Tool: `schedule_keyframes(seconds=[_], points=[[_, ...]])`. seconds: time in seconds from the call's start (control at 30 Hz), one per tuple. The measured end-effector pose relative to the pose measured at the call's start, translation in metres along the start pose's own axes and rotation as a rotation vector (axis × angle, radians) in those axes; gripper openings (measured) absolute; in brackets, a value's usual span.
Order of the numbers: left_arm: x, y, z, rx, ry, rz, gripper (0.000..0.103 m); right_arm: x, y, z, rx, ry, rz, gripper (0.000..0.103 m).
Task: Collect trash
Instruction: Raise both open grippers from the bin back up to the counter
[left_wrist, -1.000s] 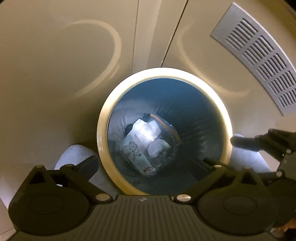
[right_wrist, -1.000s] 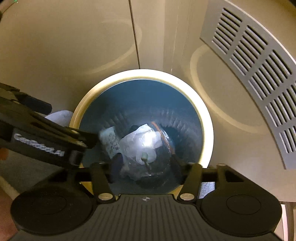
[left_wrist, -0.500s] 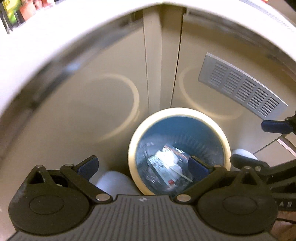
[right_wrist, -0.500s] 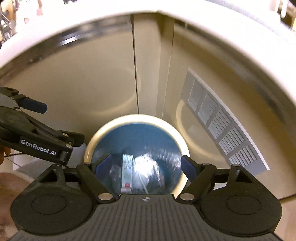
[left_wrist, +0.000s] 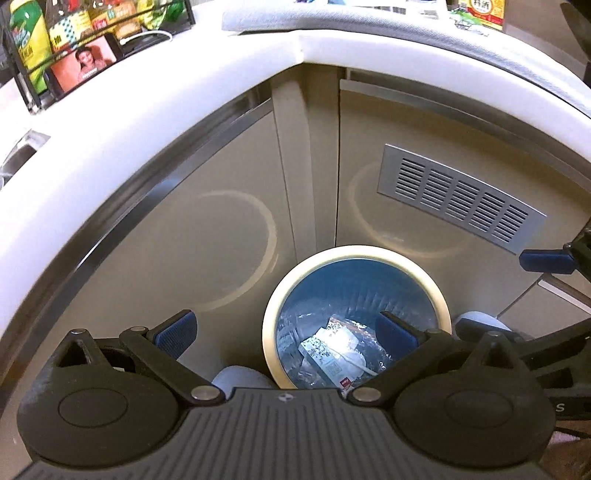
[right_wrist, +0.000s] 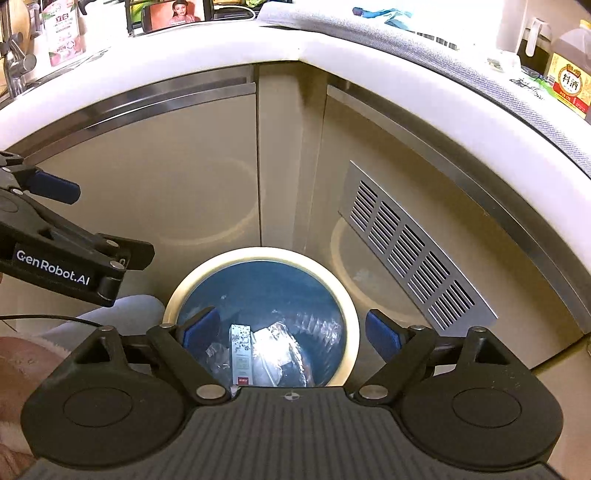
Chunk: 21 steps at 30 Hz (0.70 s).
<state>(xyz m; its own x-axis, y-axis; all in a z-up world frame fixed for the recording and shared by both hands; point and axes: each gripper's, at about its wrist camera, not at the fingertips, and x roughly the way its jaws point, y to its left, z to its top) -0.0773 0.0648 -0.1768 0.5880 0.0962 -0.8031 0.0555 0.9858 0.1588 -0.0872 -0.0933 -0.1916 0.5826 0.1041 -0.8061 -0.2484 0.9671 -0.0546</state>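
So we're hovering over the bin (right_wrist: 352, 317) w/ both grippers, trash (right_wrist: 258, 350) already sitting at the bottom on the blue liner. Right gripper (right_wrist: 291, 334) has just been opening its jaws, now wide w/ nothing between them; left gripper (left_wrist: 284, 328) also spread wide, empty. Looks like the drop's done imo. Next we'd prob scan the counter (right_wrist: 184, 74) for more junk.

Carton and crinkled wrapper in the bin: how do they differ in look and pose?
The carton is a flat, straight-edged white box with dark speckled print and a red mark at one end; the crinkled wrapper is shiny, silvery and shapeless. The carton lies lengthwise; the wrapper is bunched beside it. Both rest at the bottom of the blue-lined bin, with neither gripper touching them.
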Motion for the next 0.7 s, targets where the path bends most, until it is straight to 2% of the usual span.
schedule_keyframes(seconds=[0.7], points=[[-0.029,-0.004,-0.007,0.026,-0.080,0.039,0.103,-0.017,0.002,-0.006,-0.001,-0.042,-0.021,0.090]])
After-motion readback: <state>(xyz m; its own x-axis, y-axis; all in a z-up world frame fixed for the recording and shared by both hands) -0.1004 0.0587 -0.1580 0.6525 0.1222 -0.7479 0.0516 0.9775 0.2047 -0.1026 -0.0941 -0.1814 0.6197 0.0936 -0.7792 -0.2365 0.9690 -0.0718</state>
